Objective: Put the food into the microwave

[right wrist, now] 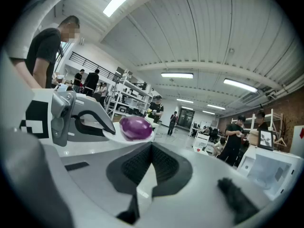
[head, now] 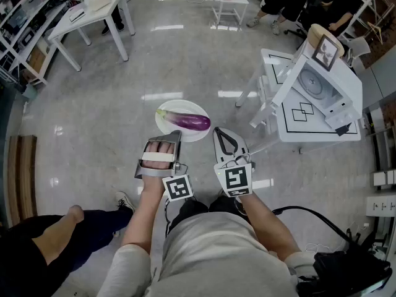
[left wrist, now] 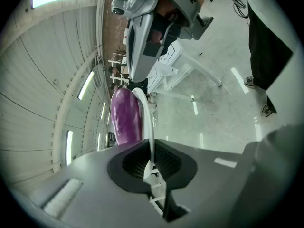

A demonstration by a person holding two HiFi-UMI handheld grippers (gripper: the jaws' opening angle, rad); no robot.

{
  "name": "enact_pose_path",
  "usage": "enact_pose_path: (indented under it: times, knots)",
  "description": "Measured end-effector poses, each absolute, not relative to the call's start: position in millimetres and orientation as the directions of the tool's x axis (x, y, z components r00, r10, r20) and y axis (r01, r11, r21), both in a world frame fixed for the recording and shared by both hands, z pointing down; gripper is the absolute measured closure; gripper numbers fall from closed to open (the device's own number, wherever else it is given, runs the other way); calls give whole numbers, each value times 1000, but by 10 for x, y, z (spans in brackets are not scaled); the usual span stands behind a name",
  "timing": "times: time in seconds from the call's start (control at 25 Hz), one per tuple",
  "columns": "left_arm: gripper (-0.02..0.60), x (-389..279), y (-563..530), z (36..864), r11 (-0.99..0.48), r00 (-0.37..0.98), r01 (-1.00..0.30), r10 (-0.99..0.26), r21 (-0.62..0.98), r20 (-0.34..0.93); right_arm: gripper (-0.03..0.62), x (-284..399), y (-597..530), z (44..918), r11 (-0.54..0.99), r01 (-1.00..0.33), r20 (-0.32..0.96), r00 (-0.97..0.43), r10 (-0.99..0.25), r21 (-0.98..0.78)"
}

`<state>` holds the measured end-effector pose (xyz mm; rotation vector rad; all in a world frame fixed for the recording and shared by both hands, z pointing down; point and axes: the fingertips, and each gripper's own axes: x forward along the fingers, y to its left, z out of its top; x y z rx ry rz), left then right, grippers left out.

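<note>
Pretty sure it's a big open lab: shiny floor point(head: 185, 60), white benches point(head: 93, 17), storage racks point(right wrist: 124, 96), strip lights point(right wrist: 176, 75), people point(right wrist: 236, 136) around.

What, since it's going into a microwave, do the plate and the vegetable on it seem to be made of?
The plate: plain white, smooth, thin rim with a soft sheen; ceramic or hard plastic, the look leaves it open. The eggplant: deep purple, glossy skin with highlights; real or a plastic model, cannot tell.
</note>
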<state>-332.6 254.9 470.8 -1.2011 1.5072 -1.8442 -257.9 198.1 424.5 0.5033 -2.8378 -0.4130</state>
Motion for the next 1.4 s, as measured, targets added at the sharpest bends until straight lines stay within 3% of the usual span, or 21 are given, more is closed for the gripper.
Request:
enact_pose_path:
  times: [0.28,0.64,1.4]
  knots:
    - [557,-3307,2477,4698,-294,-480,-153,-813,-944,331,582,-2560,1933,4254,900,-332,176,-904,-389,283]
    - [555,-3163,2286,4724,-316,-388,-105,-860,-943,331,582,-2278,1827,4178,841,-443,161,-848,-505,309]
    - [557,-1695,1593,4868,-367,-127,-26,-921,-930,367,582,-697,1366,4428,714,-606,252,-674,-695,350]
